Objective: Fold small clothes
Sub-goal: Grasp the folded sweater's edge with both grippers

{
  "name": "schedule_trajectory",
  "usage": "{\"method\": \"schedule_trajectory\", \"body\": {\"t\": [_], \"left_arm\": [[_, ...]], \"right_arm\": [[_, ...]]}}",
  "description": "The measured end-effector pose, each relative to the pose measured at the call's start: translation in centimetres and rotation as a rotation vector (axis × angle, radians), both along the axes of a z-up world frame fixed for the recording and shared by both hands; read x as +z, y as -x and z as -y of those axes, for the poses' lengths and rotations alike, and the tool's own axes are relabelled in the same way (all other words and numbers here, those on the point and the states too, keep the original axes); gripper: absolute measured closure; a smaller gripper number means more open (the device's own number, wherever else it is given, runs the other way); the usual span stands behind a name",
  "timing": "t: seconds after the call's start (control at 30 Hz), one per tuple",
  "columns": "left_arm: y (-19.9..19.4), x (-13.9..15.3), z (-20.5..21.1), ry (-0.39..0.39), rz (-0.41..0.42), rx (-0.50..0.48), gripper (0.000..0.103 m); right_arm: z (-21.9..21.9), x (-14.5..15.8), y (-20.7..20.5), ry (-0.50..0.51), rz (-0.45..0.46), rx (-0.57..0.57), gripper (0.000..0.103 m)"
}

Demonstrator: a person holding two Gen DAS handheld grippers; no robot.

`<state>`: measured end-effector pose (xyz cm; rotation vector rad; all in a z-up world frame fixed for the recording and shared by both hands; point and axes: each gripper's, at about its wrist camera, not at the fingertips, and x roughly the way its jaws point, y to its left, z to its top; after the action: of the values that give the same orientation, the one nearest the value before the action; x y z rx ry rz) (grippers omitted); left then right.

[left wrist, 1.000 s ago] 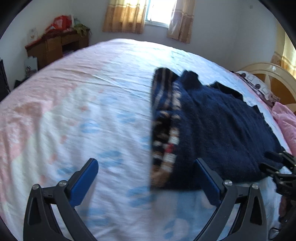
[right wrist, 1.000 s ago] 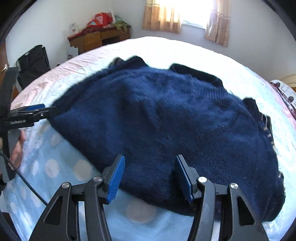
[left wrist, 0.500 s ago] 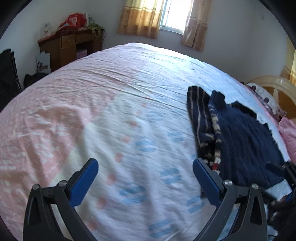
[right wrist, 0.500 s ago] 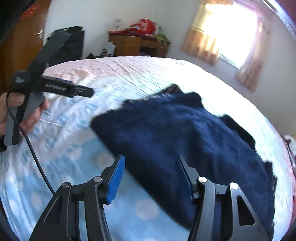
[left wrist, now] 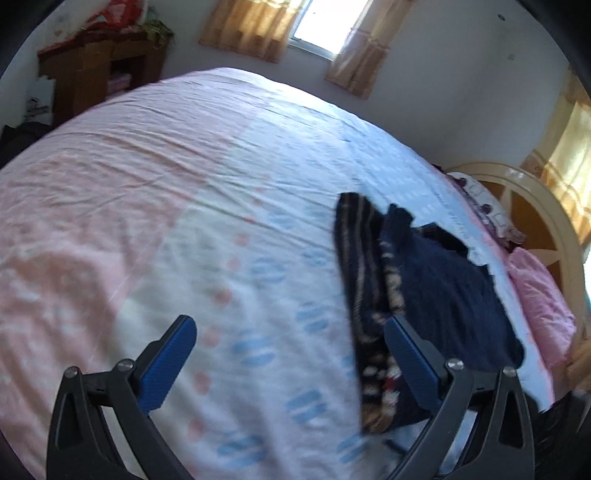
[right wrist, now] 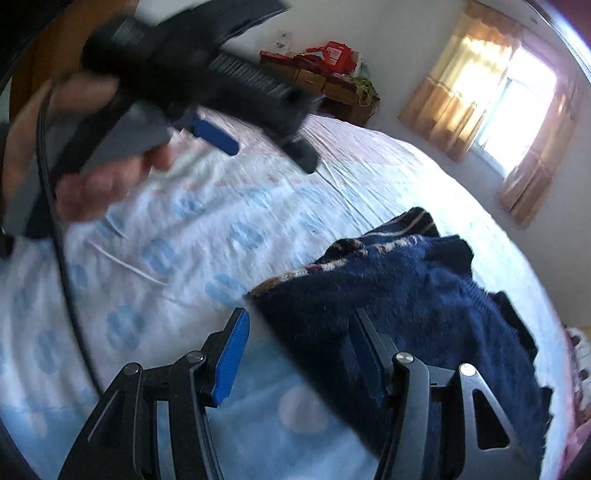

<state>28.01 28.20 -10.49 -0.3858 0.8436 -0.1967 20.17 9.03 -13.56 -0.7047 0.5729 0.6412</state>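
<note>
A navy knitted sweater (left wrist: 443, 295) with a striped patterned edge lies folded on the bed (left wrist: 184, 184), toward its right side. My left gripper (left wrist: 291, 354) hovers open over the sheet just left of the sweater; its right finger (left wrist: 410, 362) overlaps the patterned edge and nothing is between the jaws. In the right wrist view the sweater (right wrist: 424, 295) fills the lower right. My right gripper (right wrist: 299, 350) stands open above its near corner, pinching nothing. A hand (right wrist: 92, 184) holds the left gripper (right wrist: 262, 147) close by at the upper left.
A pink pillow (left wrist: 539, 295) and a cream headboard (left wrist: 535, 206) lie beyond the sweater. A wooden desk (left wrist: 99, 70) stands by the far wall, near a curtained window (left wrist: 325, 29). A black cable (right wrist: 62, 258) hangs from the left gripper. Bare sheet stretches to the left.
Both grippers have drawn back from the sweater. The left swung left, so the sweater now sits at its right. The right rolled and shifted left, and the left gripper now looms close in its view.
</note>
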Motion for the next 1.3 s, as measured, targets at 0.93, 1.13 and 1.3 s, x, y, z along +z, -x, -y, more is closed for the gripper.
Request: {"method": "schedule_trajectory", "body": {"t": [0.93,1.13,1.3], "left_arm": [[-14.2,-3.0,8.3,0.113,-0.085,-0.269,0.004],[-15.1,-3.4,8.5,0.147,-0.097,-0.297,0.044],[-14.7,-3.2,9.1,0.108,-0.096,-0.305,0.08]], "right_arm": [[0.5,-1.4,-1.2,-0.044,-0.018,-0.042,0.077],[0.4,-1.4,-1.0,-0.04,-0.009,-0.043,0.077],[0.5,-1.3,-0.9,-0.044,-0.017,-0.041,0.079]]}}
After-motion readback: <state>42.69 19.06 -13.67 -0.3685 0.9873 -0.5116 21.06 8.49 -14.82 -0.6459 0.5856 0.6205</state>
